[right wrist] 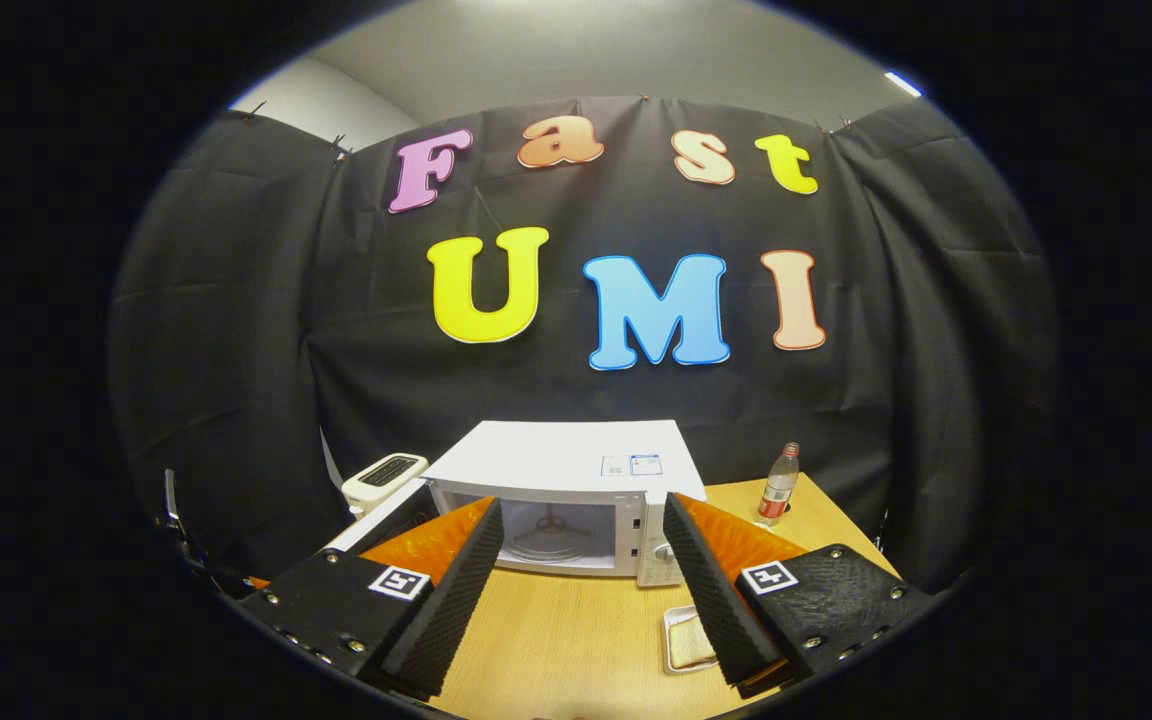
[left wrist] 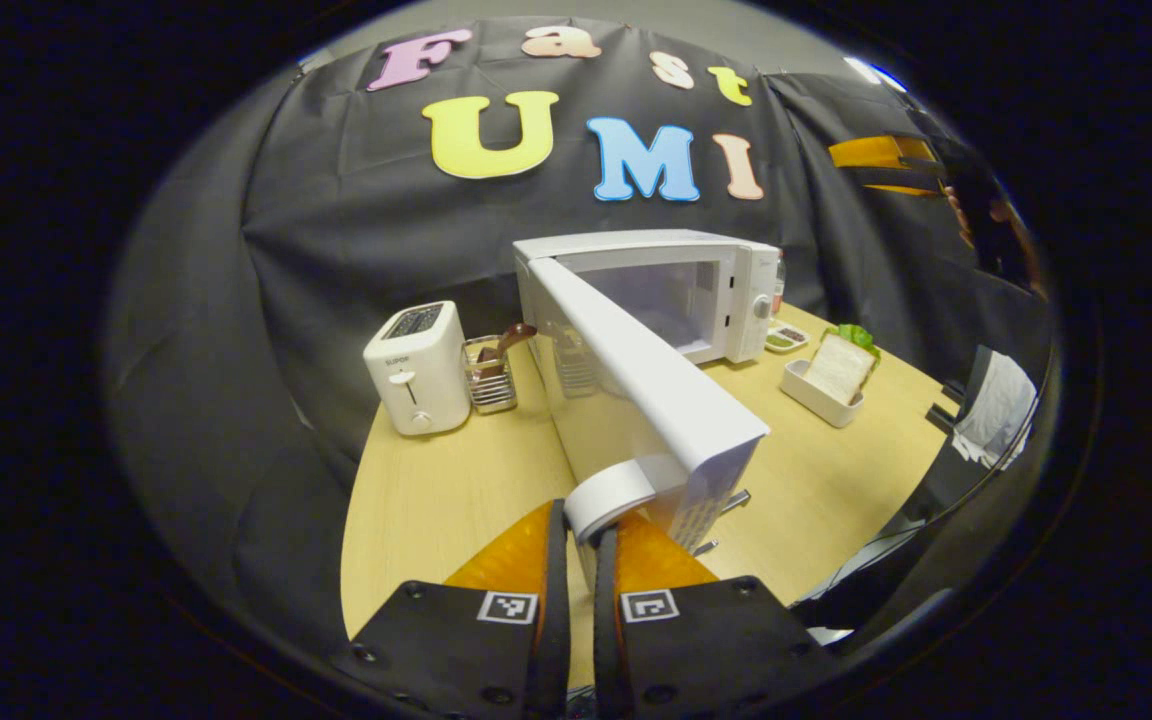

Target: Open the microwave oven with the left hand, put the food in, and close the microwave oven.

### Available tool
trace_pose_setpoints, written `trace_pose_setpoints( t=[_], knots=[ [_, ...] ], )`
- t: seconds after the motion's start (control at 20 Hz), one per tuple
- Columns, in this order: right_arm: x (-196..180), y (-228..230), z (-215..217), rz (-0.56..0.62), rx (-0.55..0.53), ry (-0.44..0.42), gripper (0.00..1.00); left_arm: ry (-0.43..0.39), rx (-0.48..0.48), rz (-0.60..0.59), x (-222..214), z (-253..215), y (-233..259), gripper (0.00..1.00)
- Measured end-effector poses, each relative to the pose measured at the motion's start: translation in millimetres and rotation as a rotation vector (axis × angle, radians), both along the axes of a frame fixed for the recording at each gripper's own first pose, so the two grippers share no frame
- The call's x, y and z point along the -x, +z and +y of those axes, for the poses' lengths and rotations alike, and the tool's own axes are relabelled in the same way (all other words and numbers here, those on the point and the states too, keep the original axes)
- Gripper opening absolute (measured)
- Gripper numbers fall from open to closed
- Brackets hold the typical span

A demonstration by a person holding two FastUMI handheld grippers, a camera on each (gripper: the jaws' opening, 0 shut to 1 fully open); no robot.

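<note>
Standing at the back middle of the wooden worktop (left wrist: 456,490), the white microwave oven (left wrist: 726,290) has its door (left wrist: 636,390) swung wide open toward the left gripper view's camera, leaving the cavity bare to see. At the door's free edge the left tool (left wrist: 581,535) is nearly closed, both fingers pinching the door's white handle (left wrist: 608,497). To the right of the microwave oven, a slice of bread with a bit of green leaf behind it (left wrist: 841,365) leans in a white tray (left wrist: 816,395), and a small dish (left wrist: 786,338) sits just by the oven's control side. To the oven's left stand a wire rack (left wrist: 491,375) and, beyond it, a white toaster (left wrist: 418,367). In the right gripper view the right tool (right wrist: 586,570) hangs above the worktop in front of the oven, fingers spread wide and holding nothing (the turntable ring shows between them), with a plastic bottle (right wrist: 779,484) at the oven's right.
</note>
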State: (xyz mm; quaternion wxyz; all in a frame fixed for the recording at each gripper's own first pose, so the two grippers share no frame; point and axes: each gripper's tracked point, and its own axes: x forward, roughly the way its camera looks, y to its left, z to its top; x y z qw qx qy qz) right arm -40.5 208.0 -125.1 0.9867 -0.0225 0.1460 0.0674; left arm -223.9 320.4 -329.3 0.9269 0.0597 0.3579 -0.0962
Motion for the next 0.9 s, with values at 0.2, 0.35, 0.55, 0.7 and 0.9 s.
trace_pose_setpoints(
  t=[0.2, 0.35, 0.55, 0.7, 0.9],
  knots=[
    [-3, -6, -2, 0.021, 0.011, 0.020, 0.97, 0.058, 0.001, -0.005, 8, 19, 6, 0.21],
    [-6, -16, -12, 0.044, 0.009, 0.024, 0.97, 0.143, 0.003, -0.034, 19, 29, 28, 0.21],
    [-16, -32, -44, 0.081, 0.002, 0.002, 0.97, 0.262, 0.015, -0.192, 3, 27, 102, 0.22],
    [-28, -47, -73, 0.130, -0.028, -0.004, 0.98, 0.318, 0.019, -0.353, -27, 19, 176, 0.20],
    [-41, -67, -125, 0.200, -0.056, -0.054, 0.97, 0.314, 0.018, -0.520, -68, -17, 250, 0.14]
  ],
)
